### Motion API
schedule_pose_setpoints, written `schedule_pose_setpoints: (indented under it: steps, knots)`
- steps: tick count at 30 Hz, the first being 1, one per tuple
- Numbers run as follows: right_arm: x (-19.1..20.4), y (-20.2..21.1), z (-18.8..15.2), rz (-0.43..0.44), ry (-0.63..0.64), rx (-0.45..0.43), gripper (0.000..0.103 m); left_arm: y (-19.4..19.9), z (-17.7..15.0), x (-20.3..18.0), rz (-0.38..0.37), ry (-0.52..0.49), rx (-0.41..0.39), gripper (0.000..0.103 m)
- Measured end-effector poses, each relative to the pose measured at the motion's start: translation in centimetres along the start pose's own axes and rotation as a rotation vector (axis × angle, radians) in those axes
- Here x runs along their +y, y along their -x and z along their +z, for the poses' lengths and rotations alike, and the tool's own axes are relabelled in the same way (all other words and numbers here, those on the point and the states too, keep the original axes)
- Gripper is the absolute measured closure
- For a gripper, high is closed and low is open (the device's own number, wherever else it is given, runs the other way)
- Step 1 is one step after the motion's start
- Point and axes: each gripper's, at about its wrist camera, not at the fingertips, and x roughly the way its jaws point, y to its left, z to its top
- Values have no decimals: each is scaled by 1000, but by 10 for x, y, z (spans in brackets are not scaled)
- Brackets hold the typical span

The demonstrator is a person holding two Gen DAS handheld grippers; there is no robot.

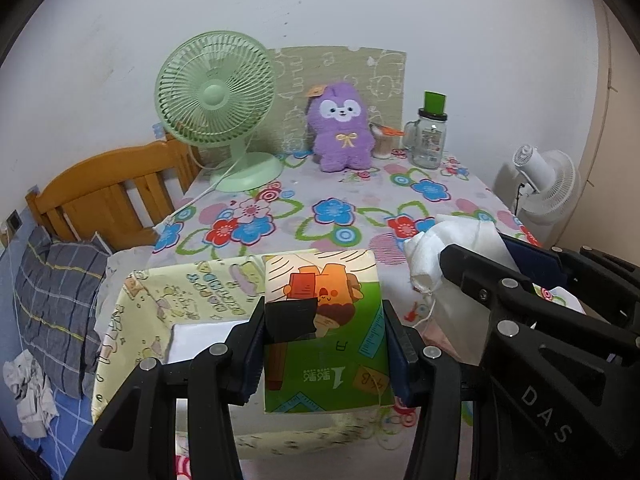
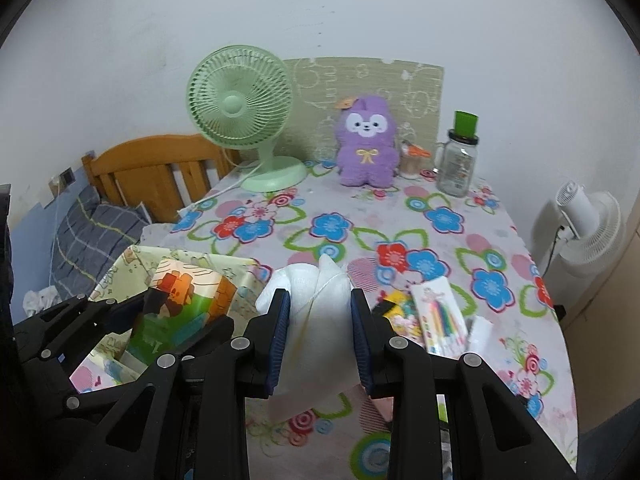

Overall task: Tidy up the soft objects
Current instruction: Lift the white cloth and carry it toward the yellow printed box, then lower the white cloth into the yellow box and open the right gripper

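Note:
My left gripper (image 1: 324,344) is shut on a soft tissue pack (image 1: 324,320) printed in green and orange, held above a pale yellow storage box (image 1: 176,296) at the table's near left. My right gripper (image 2: 320,328) is shut on a white cloth bag (image 2: 316,312) with a drawstring, held over the floral tablecloth (image 2: 400,236). In the left wrist view the right gripper (image 1: 504,268) appears at the right with the white bag (image 1: 452,248). A purple plush toy (image 1: 342,128) sits upright at the table's far edge.
A green desk fan (image 1: 216,108) stands back left, its cord trailing across the cloth. A glass jar with a green lid (image 1: 430,136) and a small cup (image 1: 382,140) stand back right. A marker pack (image 2: 440,316) lies near right. A wooden bed headboard (image 1: 108,192) is left; a white floor fan (image 1: 544,180) is right.

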Motion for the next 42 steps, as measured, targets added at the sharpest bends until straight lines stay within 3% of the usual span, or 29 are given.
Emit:
schedule_pose_setpoints:
  steps: [26,28,34,37,40,42]
  knots:
    - [68,-50,12,78,97,70,69,-36,-13,56,18,18,93,48]
    - [71,-55,11,79,103,77,69,-40,-15,59,9,21,110,38]
    - [79,-65,11,72,116,95,69,-48,-17,68,-8,34,153,23]
    - [85,-69,12,72,137,102,60,-49,-17,75,-19,49,167,17]
    - [91,-75,11,56,159,108,43,-50,-18,80,-25,61,172,12]
    - [93,-78,11,51,167,111,27,-48,-19,83,-15,60,166,7]
